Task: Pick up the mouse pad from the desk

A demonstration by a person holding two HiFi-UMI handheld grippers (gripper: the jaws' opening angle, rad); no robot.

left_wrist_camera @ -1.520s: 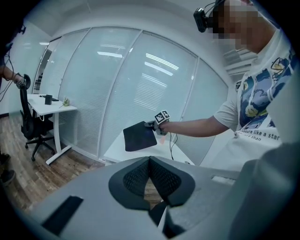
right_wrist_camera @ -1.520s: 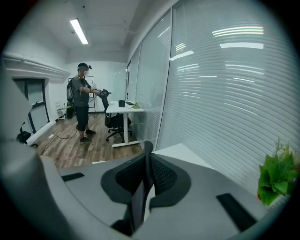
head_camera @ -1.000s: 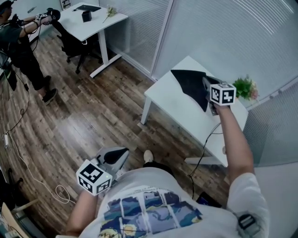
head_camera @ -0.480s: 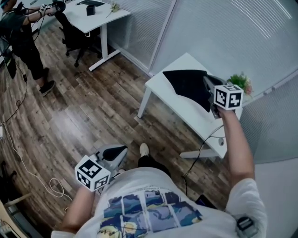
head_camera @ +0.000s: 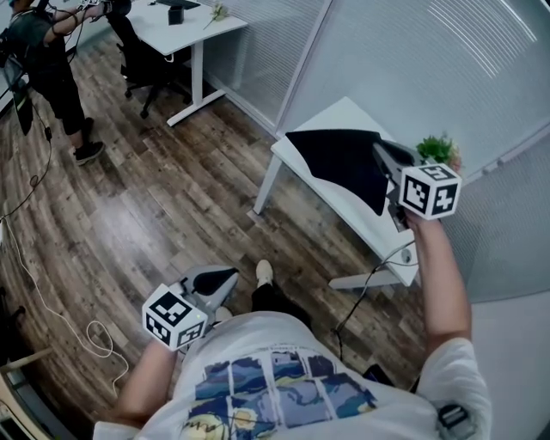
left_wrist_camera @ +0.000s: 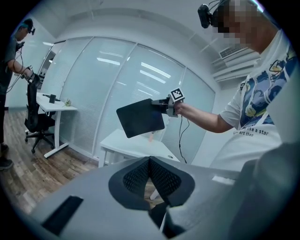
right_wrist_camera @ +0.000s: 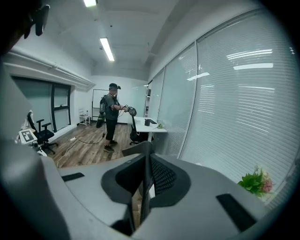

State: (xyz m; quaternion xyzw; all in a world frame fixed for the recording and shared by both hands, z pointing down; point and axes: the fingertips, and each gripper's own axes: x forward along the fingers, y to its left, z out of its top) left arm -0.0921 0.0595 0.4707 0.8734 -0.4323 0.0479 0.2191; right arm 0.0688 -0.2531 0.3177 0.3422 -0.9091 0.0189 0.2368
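The black mouse pad (head_camera: 339, 163) hangs in the air above the white desk (head_camera: 365, 232), clear of its top. My right gripper (head_camera: 382, 155) is shut on the pad's right edge. In the right gripper view the pad (right_wrist_camera: 143, 187) shows edge-on as a thin dark sheet pinched between the pads of the right gripper (right_wrist_camera: 149, 161). The left gripper view shows the lifted pad (left_wrist_camera: 140, 117) held out flat over the desk (left_wrist_camera: 136, 147). My left gripper (head_camera: 215, 279) is low by my body, over the wooden floor, shut and empty, its jaws meeting (left_wrist_camera: 150, 161).
A small potted plant (head_camera: 436, 150) stands at the desk's far end by the blinds. A cable (head_camera: 378, 266) hangs off the desk's near side. Another person (head_camera: 43, 51), a second desk (head_camera: 185, 21) and an office chair (head_camera: 142, 69) stand far left. Cables (head_camera: 94, 335) lie on the floor.
My right gripper has risen with the mouse pad, which now hangs higher over the desk. The left gripper has shifted a little and stays shut.
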